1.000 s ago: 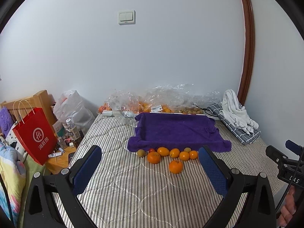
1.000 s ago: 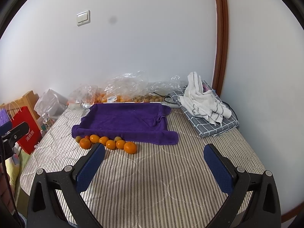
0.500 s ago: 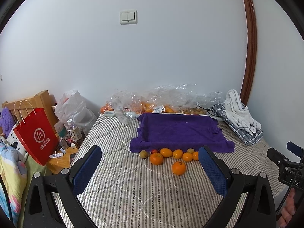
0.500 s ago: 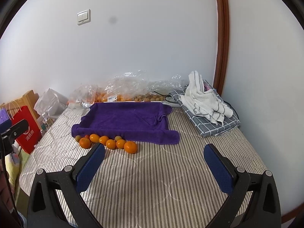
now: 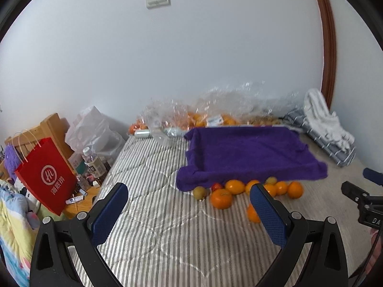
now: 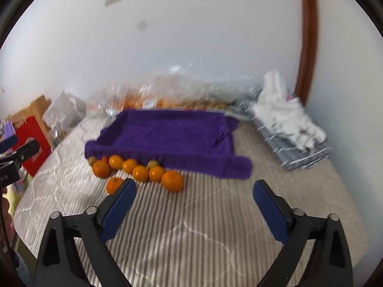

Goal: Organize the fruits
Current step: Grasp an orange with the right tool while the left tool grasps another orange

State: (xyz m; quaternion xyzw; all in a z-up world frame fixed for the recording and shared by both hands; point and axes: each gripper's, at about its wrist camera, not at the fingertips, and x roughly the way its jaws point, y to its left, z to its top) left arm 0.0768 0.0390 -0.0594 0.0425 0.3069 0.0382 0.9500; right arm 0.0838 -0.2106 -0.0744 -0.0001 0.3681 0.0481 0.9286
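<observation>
Where oranges point(image 5: 221, 198) cluster, purple towel point(image 5: 246, 153) lies behind

We're seeing our left black plastic two-finger gripper point(image 5: 189, 211) with textured blue pads point(image 5: 109, 211) and silver screws; our right black plastic two-finger gripper point(image 6: 195, 208) matches, white lettering on its clamp, bare skin at the edge.

A glossy red paper shopping bag point(image 5: 46, 175) is showing a white circled logo above three white Chinese characters; a black clamp point(image 5: 368, 211) is showing "DA".
</observation>
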